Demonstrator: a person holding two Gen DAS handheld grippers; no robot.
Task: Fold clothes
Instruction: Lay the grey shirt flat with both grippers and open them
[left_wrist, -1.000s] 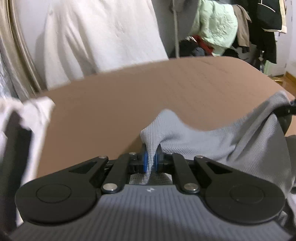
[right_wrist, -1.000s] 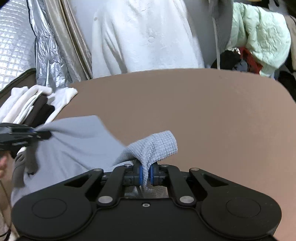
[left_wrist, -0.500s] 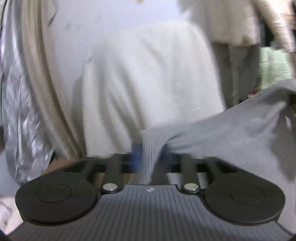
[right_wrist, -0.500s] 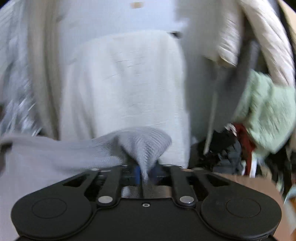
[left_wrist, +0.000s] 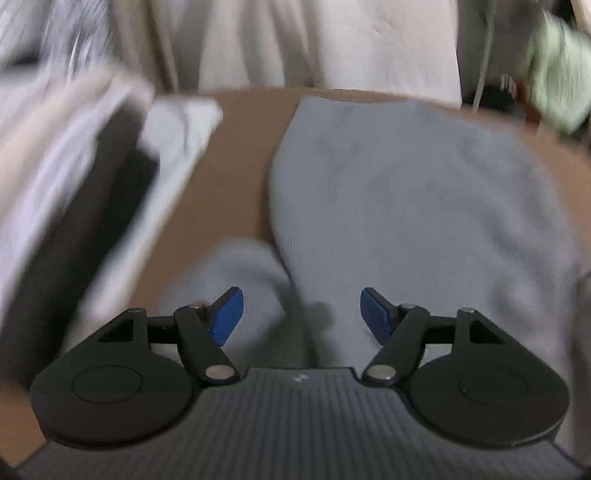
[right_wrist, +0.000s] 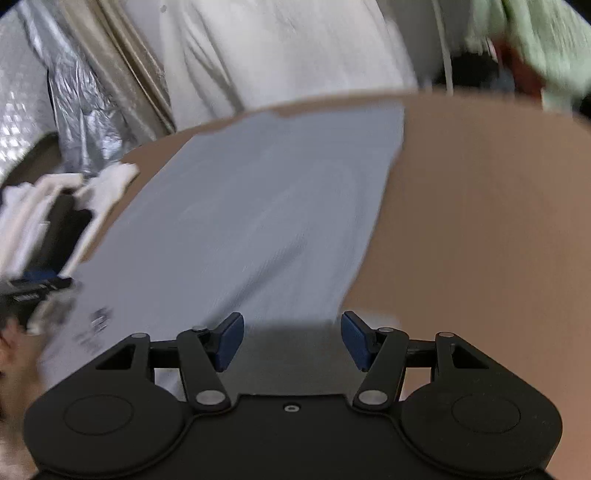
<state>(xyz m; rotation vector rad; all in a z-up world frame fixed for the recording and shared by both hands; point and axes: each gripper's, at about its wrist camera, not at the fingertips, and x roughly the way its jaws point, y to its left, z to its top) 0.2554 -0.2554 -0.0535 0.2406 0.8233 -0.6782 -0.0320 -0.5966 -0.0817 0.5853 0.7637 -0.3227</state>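
**Grey garment spread out, both grippers letting go**

The grey garment (right_wrist: 251, 214) lies flat on the brown surface (right_wrist: 480, 221), reaching from the near edge to the far edge. The left hand-held gripper (left_wrist: 302, 314) and the right hand-held gripper (right_wrist: 292, 339) hover over its near edge, jaws opening, pads clear of the cloth.

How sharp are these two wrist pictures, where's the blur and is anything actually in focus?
Left wrist view: the grey garment and folded pile are smeared, while the left gripper, jaws opening off the cloth, stays crisp. Right wrist view: the garment streaks diagonally and the brown table looks soft; the right gripper, also opening, is sharp.
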